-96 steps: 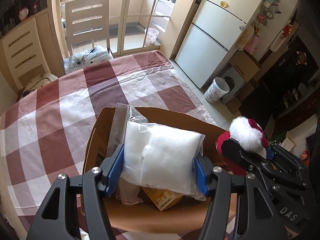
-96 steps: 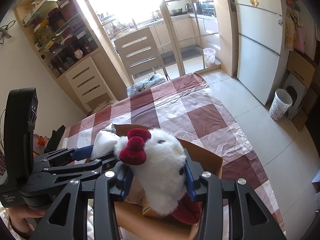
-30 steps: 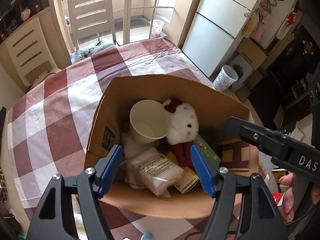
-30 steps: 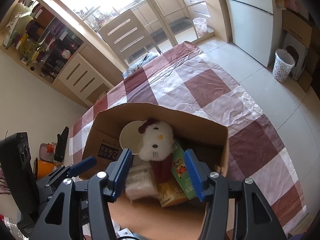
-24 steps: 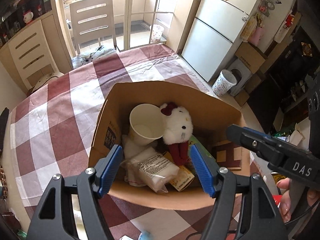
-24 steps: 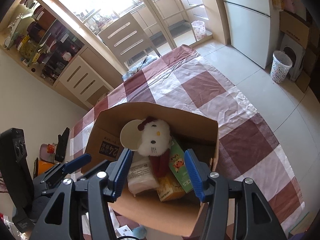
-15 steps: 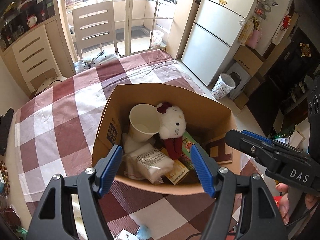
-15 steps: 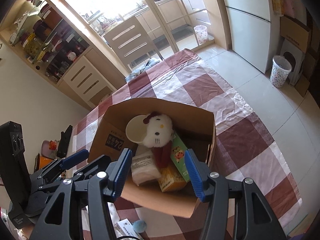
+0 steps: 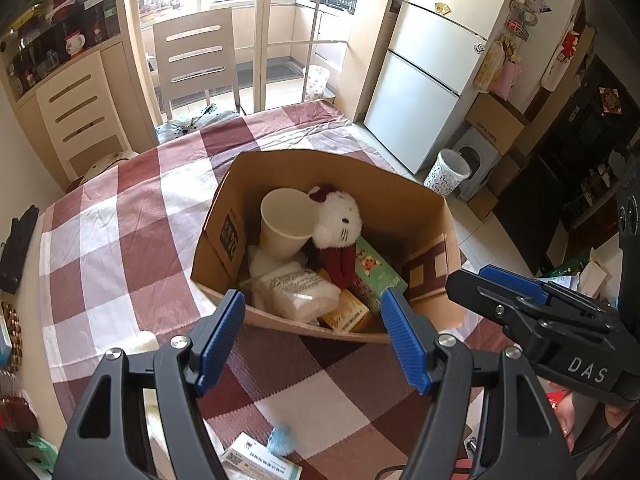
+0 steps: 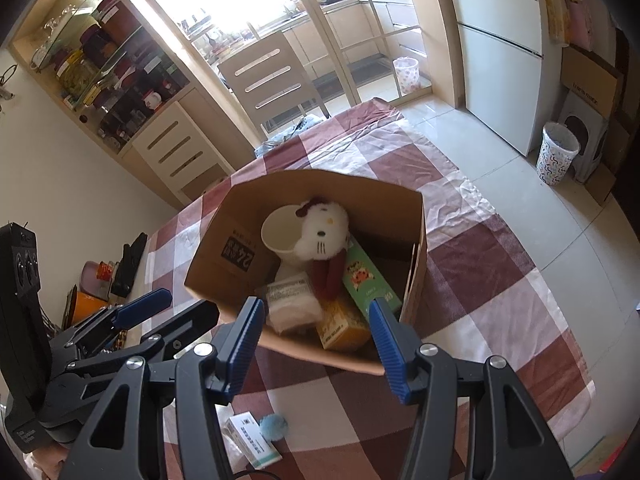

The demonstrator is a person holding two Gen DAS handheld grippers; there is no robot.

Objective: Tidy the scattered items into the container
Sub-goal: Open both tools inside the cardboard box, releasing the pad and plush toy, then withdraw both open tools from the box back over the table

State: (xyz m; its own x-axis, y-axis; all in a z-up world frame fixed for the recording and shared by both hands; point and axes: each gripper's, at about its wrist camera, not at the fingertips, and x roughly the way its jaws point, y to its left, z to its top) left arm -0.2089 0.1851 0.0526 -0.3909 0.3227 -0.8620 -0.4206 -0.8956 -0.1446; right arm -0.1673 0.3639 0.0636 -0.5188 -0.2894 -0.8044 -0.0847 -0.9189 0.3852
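At the bottom of each wrist view, the left gripper [image 9: 310,336] and right gripper [image 10: 314,338] stand with jaws apart, holding nothing. Low in frame, a blue pom-pom [image 10: 273,427] and small white box [image 10: 252,442] lie on the checked tablecloth [image 9: 100,256]. Beyond, at frame centre, the cardboard box [image 9: 416,216] holds a wrapped white packet [image 9: 298,292], yellow carton [image 10: 340,322], green carton [image 10: 368,280], paper cup [image 9: 286,224] and white cat plush [image 9: 338,222].

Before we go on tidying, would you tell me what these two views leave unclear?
- Small white box beside the blue pom-pom: left wrist view cuts it at the bottom edge; the left gripper hides part.
- Cardboard box floor: buried under the plush cat, paper cup and packets.
- Printing on the clear packet: too small.
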